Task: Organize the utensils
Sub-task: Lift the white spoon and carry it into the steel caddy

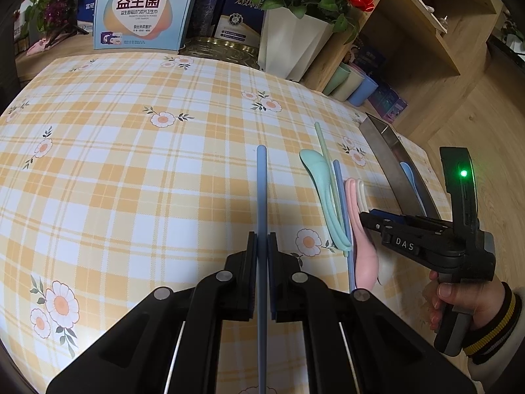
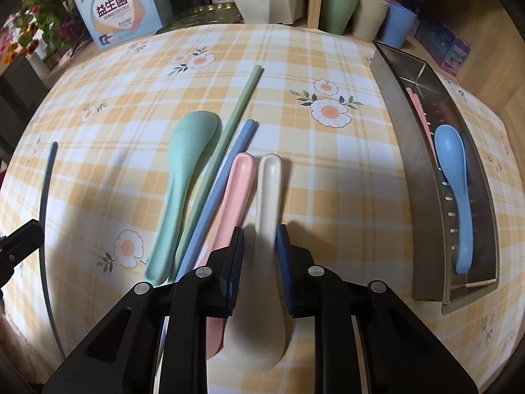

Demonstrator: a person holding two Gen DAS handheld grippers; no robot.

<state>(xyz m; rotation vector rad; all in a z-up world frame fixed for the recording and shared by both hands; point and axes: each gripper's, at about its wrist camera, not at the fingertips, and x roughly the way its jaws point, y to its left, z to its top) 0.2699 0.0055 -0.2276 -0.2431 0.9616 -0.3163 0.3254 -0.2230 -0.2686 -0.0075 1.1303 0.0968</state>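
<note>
The right gripper straddles the cream spoon's handle, pads close but seemingly not yet pressing, probably to carry it to the steel tray at the right, where a blue spoon already lies. The left gripper is clamped on a blue chopstick, well left of the tray. Left of the cream spoon, the pink spoon lies touching it, crowding the inner finger; beyond lie another blue chopstick, green chopsticks and a green spoon.

Pastel spoons, chopsticks flat, clustered on tablecloth
</note>
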